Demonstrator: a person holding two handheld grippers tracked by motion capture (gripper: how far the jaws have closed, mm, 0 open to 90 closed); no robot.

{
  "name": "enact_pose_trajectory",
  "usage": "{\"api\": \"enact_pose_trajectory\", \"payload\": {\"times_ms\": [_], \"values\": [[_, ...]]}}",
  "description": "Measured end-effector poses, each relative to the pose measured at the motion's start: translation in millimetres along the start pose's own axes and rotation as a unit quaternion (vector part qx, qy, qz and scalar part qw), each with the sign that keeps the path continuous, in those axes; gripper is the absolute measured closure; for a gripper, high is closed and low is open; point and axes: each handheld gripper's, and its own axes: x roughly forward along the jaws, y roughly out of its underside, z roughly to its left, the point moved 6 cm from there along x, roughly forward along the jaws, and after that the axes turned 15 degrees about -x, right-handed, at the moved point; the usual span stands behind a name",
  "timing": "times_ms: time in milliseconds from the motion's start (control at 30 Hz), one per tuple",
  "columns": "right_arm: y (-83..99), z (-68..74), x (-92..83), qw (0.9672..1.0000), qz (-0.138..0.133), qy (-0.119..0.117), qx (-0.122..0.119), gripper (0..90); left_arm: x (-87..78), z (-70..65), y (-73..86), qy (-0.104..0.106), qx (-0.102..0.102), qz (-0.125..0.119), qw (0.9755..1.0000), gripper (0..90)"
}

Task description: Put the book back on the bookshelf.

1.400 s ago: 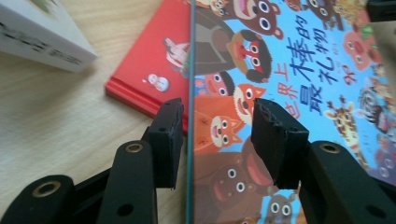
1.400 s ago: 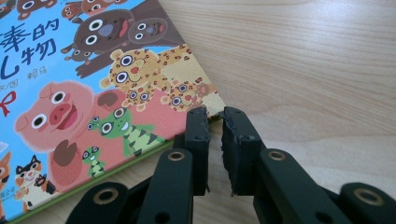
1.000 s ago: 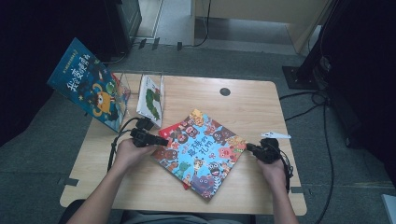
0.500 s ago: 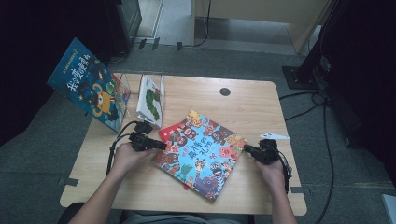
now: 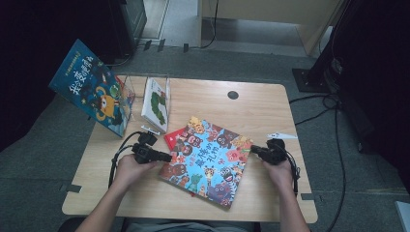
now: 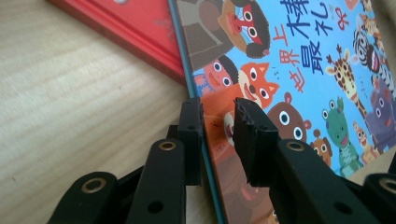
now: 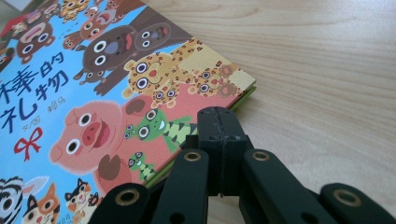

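A picture book with cartoon animals on a blue cover (image 5: pixel 209 160) lies flat at the middle of the table and overlaps a red book (image 5: pixel 174 137). My left gripper (image 5: pixel 168 157) is at the picture book's left edge. In the left gripper view its jaws (image 6: pixel 217 112) stand slightly apart astride that edge (image 6: pixel 205 154): one on the table side, one over the cover, neither pad pressing. My right gripper (image 5: pixel 254 150) is at the book's right corner. In the right gripper view its jaws (image 7: pixel 219 116) are shut with nothing between them, and the tip rests against the book's green edge (image 7: pixel 243 95).
A blue picture book (image 5: pixel 92 89) stands propped at the table's left rear. Beside it a white book with a green caterpillar (image 5: pixel 157 101) leans in a clear stand (image 5: pixel 129 84). A round black hole (image 5: pixel 233 95) is at the rear and a white scrap (image 5: pixel 283 136) near the right edge.
My left gripper has shifted a little along the book's left edge toward the person. The right gripper and the books have stayed about where they were.
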Motion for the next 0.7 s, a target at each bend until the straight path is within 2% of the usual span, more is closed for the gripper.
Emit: {"api": "enact_pose_trajectory", "payload": {"times_ms": [200,467,567,700], "values": [[-6.0,-0.9,7.2,1.0,-0.006,-0.003,-0.004,90.0,1.9,-3.4,7.0,-0.001,-0.007,0.001,1.0,67.1],[-14.8,1.0,16.2,0.9999,-0.003,-0.008,-0.012,90.0,0.8,0.3,7.4,-0.007,-0.019,-0.023,0.9995,63.6],[-15.0,0.4,16.8,0.9998,-0.005,-0.013,-0.012,90.0,0.9,2.1,6.0,-0.005,-0.021,-0.024,0.9995,61.2],[-13.6,1.1,16.0,0.9997,0.003,-0.018,-0.014,90.0,2.1,6.9,1.9,0.006,-0.037,-0.023,0.999,57.7]]}}
